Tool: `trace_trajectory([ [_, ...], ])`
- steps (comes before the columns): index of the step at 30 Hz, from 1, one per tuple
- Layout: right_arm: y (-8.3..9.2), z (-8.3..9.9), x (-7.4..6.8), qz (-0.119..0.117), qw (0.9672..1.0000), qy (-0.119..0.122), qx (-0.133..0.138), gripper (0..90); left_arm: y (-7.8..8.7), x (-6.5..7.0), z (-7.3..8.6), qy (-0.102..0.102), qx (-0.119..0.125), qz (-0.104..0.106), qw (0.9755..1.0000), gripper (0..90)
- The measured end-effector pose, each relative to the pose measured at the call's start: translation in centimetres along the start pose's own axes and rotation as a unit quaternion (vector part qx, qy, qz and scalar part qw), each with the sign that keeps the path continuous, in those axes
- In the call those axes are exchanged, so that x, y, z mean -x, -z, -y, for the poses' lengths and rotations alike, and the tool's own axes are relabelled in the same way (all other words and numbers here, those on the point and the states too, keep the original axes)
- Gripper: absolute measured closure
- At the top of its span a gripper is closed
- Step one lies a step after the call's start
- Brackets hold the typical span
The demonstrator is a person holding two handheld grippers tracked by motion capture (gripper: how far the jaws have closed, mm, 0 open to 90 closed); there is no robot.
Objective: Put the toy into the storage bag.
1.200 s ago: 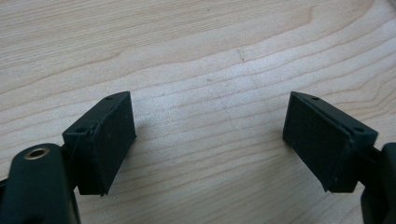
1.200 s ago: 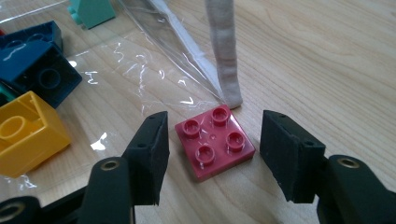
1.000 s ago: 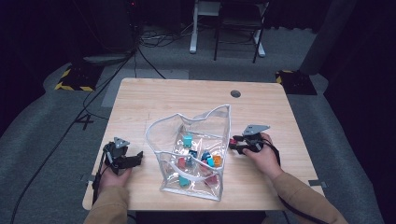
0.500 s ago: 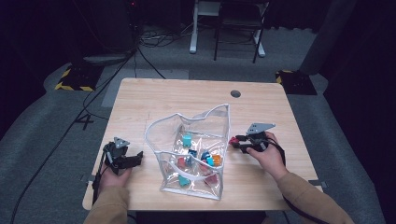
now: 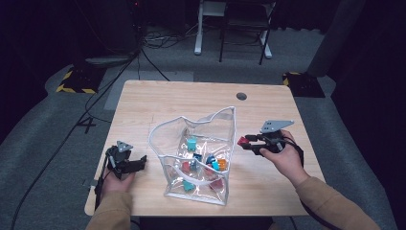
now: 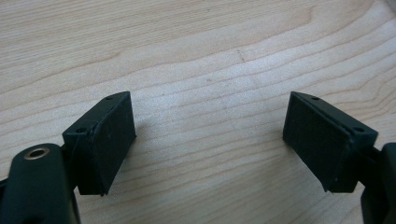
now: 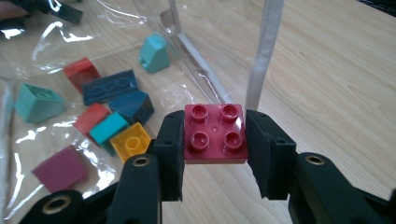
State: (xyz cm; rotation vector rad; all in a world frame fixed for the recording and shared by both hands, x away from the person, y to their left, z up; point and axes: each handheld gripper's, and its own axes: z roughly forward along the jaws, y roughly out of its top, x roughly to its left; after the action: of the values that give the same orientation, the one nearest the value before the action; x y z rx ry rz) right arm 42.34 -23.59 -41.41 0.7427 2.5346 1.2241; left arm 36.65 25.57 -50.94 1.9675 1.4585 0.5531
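Right gripper (image 7: pixel 215 154) jaws clamp red four-stud brick (image 7: pixel 215 134) beside clear plastic bag (image 5: pixel 215 125), toward worktop's right edge. Left gripper (image 6: pixel 210 144) jaws wide, empty. Risk: brick catches bag rim, bag tips, or brick drops outside.

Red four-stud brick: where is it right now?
The red four-stud plastic brick sits clamped in the right gripper, on the table's right side in the high view, just outside the clear plastic bag.

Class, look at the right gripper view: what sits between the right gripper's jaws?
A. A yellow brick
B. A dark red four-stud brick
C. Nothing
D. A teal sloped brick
B: the right gripper has its jaws pressed on both sides of the dark red four-stud brick, outside the clear bag.
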Motion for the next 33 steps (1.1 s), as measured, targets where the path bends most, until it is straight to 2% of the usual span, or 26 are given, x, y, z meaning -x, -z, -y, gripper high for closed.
trace_trajectory([
  [6,1.5,-1.4,-0.9,-0.006,1.0,0.008,0.0,59.7,0.0,0.0,0.0,0.0,0.0,0.0,1.0,17.3],
  [19,4.5,-4.3,-3.0,-0.024,0.9993,0.022,0.017,59.7,0.0,0.0,0.0,0.0,0.0,0.0,1.0,17.3],
  [33,7.1,-7.3,-3.5,-0.028,0.9985,0.029,0.037,59.7,0.0,0.0,0.0,0.0,0.0,0.0,1.0,17.3],
])
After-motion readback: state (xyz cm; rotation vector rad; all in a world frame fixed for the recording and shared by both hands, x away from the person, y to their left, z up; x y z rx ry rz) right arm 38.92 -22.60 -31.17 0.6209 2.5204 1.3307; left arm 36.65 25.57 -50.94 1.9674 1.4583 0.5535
